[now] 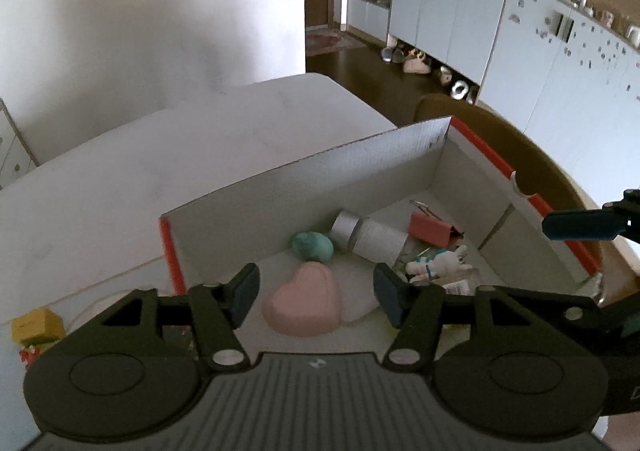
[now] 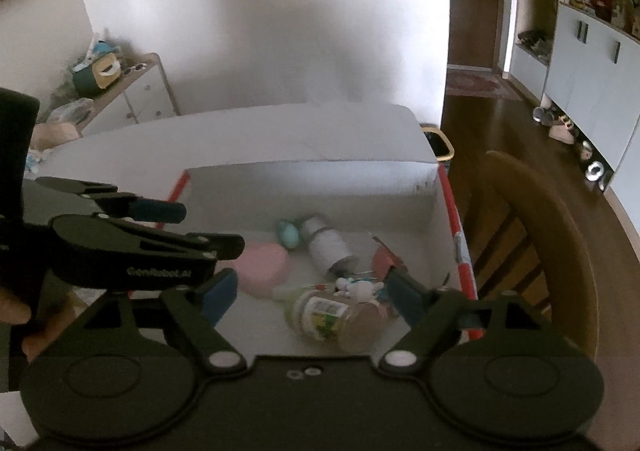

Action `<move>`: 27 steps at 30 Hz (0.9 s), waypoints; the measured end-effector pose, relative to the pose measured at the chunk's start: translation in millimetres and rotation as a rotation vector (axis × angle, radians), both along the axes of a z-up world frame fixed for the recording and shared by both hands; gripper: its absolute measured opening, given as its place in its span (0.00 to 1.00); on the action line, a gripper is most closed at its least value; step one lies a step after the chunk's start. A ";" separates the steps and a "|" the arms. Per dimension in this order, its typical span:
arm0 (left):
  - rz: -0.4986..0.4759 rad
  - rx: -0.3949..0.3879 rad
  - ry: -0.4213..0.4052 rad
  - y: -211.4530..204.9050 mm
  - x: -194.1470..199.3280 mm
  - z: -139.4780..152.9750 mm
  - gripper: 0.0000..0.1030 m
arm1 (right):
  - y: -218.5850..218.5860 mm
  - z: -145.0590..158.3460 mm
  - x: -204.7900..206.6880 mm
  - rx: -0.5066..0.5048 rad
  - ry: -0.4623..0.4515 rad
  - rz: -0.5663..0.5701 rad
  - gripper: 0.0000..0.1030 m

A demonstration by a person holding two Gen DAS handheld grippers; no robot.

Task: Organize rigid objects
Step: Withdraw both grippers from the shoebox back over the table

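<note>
An open white box with red edges point(image 1: 486, 155) holds a pink heart point(image 1: 304, 301), a teal egg point(image 1: 312, 246), a white bottle point(image 1: 370, 237), a red binder clip point(image 1: 432, 229) and a white rabbit figure point(image 1: 440, 263). My left gripper point(image 1: 316, 293) hangs open above the heart, touching nothing. In the right wrist view, a jar with a green label point(image 2: 332, 317) lies on its side at the near end of the box point(image 2: 452, 207). My right gripper point(image 2: 312, 291) is open over that jar, with nothing pressed between its pads. The left gripper point(image 2: 210, 228) shows at the left.
The box stands on a white table point(image 1: 120, 191). A yellow toy point(image 1: 36, 327) lies on the table left of the box. A wooden chair point(image 2: 528, 235) stands close on the right. A person's hand point(image 2: 16, 315) holds the left gripper.
</note>
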State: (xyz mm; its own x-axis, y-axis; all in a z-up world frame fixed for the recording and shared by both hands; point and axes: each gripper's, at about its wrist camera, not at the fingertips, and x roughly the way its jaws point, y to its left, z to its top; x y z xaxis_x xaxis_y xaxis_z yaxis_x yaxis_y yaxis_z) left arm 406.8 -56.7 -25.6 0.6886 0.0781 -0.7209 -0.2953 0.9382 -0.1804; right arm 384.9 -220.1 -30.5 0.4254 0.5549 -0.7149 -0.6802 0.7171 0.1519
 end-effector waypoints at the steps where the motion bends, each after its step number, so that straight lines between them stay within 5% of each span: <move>1: 0.005 -0.006 -0.014 1.5 -5.6 2.5 0.66 | 0.8 2.7 -3.1 0.005 -0.005 0.003 0.82; 16: 0.056 -0.060 -0.123 38.9 -83.9 18.6 0.66 | 28.5 23.0 -57.3 0.071 -0.037 0.003 0.96; 21: 0.066 -0.044 -0.155 55.1 -114.2 21.1 0.78 | 47.8 25.4 -81.4 0.085 -0.051 0.013 0.99; 27: 0.084 -0.015 -0.177 77.7 -145.9 19.8 0.78 | 76.1 26.3 -107.6 0.105 -0.054 0.033 0.99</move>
State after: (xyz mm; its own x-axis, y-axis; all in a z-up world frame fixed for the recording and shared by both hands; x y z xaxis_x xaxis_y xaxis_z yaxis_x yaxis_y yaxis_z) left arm 260.9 20.9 -5.8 0.7964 0.1303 -0.5906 -0.3344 0.9086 -0.2504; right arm 277.3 -144.1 -4.2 0.4420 0.6397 -0.6289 -0.7124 0.6764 0.1873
